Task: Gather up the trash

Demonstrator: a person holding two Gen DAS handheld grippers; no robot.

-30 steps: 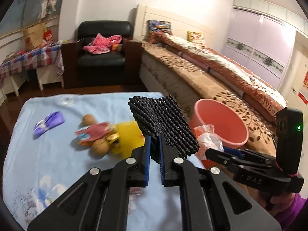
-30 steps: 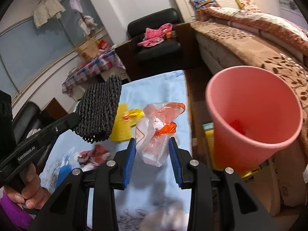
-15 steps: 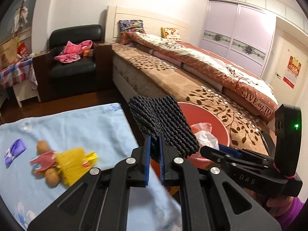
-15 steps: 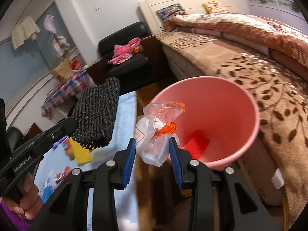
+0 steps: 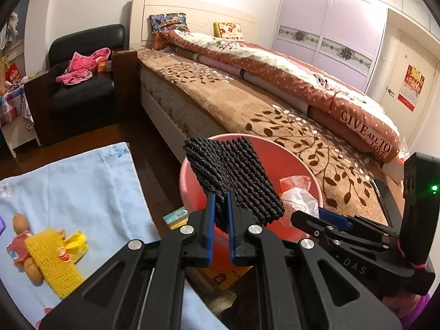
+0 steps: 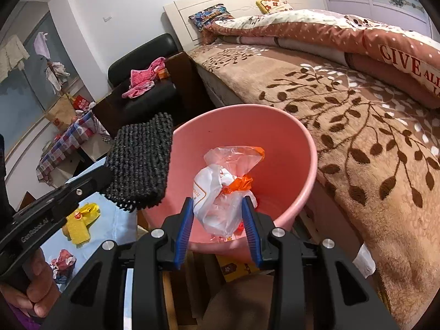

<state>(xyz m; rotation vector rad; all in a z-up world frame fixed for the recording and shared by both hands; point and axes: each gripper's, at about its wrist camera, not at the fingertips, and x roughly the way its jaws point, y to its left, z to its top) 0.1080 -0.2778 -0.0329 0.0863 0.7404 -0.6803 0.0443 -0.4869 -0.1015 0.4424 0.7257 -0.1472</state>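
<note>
Left wrist view has our left gripper point(image 5: 220, 214) clamped tight on a black foam net sleeve point(image 5: 233, 178), held up right over the near rim of the pink bucket point(image 5: 308, 170) by the bed point(image 5: 247, 101). Our right gripper point(image 6: 217, 218) is squeezing a crumpled clear plastic bag point(image 6: 225, 189) with orange print, and that bag hangs inside the mouth of the bucket. Readable stuff: the quilt point(image 5: 365, 132) says "GIVE ALL TO LOVE", the right gripper's body shows "DAS" from the left cam, and the left one reads "GenRobot.AI" in the right wrist view. Back on the light blue cloth point(image 5: 82, 187) we've got a yellow foam net point(image 5: 52, 264) lying on a couple of brownish round things, well apart from the bucket
</note>
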